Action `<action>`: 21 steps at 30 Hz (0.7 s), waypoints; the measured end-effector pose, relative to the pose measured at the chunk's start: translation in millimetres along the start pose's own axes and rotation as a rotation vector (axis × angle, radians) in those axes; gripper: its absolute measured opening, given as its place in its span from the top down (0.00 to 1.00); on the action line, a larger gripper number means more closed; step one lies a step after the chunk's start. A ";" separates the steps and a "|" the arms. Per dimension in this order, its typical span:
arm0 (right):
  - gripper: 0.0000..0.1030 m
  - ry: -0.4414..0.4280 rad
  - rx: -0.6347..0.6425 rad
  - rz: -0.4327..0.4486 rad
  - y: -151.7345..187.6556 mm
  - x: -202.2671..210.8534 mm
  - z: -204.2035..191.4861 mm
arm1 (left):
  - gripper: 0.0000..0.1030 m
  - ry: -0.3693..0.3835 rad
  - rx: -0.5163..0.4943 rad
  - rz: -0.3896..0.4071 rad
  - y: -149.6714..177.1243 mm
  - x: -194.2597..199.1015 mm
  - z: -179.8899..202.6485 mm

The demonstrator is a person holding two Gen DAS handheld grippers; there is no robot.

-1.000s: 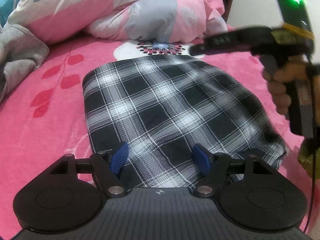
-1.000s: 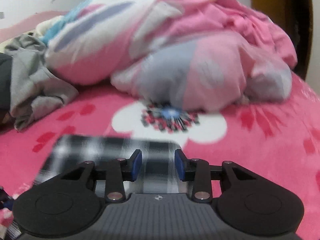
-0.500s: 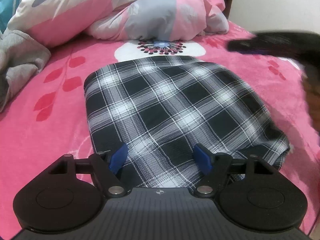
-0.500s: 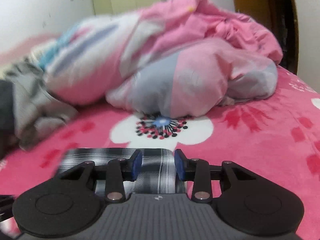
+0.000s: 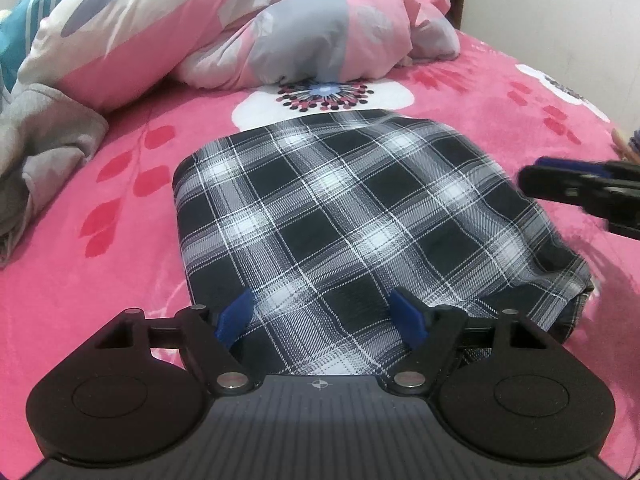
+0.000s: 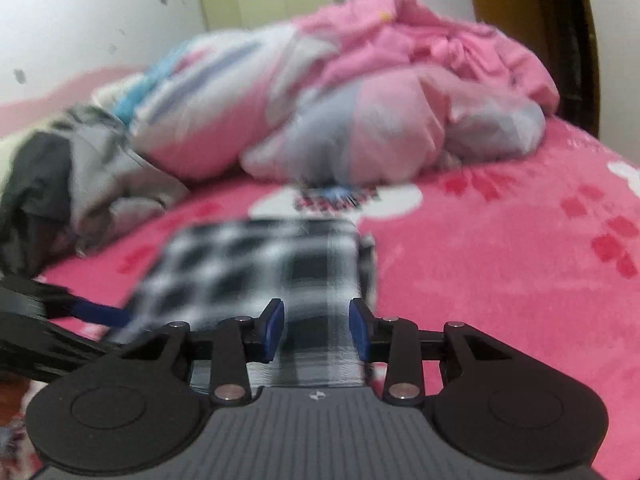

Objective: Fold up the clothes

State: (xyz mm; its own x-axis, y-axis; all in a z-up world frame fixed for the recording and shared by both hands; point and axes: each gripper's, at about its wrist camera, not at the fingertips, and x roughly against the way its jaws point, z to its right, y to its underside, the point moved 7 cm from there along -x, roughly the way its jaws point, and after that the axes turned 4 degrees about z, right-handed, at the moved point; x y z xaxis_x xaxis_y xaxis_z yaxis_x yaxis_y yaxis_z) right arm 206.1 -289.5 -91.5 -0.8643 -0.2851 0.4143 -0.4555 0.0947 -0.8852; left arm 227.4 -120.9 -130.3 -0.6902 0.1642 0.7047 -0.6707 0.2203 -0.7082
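Observation:
A folded black-and-white plaid garment [image 5: 352, 216] lies flat on the pink flowered bedspread [image 5: 100, 264]. My left gripper [image 5: 322, 318] is open, its blue pads wide apart over the garment's near edge, holding nothing. My right gripper [image 6: 316, 330] is open with a narrower gap and hovers low over the plaid garment's [image 6: 256, 264] right side; this view is blurred by motion. The right gripper also shows in the left wrist view [image 5: 580, 188] at the garment's right edge. The left gripper's blue fingertip shows at the left in the right wrist view [image 6: 96, 314].
A bunched pink, grey and white duvet [image 5: 248, 24] lies behind the garment. A grey garment [image 5: 44, 140] is heaped at the left, with dark cloth beside it [image 6: 36, 184]. A wall and a wooden post [image 6: 560, 32] stand behind the bed.
My right gripper has come down from above the garment's far right to low at its right edge, and its view now takes in more of the plaid. My left gripper has stayed put, open.

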 end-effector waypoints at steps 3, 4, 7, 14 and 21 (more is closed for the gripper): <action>0.63 -0.061 0.026 0.023 2.2 19.6 -16.5 | 0.26 -0.008 -0.007 0.002 -0.1 0.4 1.1; 0.63 -0.085 0.038 0.019 6.5 23.2 -21.9 | 0.26 -0.011 -0.010 0.003 -0.2 0.5 1.5; 0.63 -0.081 0.083 -0.064 33.9 15.9 -29.1 | 0.26 -0.015 -0.017 0.001 0.4 1.0 2.6; 0.63 -0.084 0.088 0.002 41.8 29.1 -39.1 | 0.26 -0.036 -0.044 0.012 -0.5 2.5 5.3; 0.63 -0.076 0.095 -0.023 68.9 25.7 -37.1 | 0.25 -0.053 -0.042 0.036 1.1 7.5 7.7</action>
State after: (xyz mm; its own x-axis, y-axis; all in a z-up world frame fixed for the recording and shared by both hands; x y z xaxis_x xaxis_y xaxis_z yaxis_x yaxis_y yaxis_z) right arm 144.7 -254.9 -134.0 -0.8335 -0.3580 0.4210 -0.4498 -0.0029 -0.8931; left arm 219.4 -126.8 -126.2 -0.7280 0.1221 0.6746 -0.6338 0.2551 -0.7302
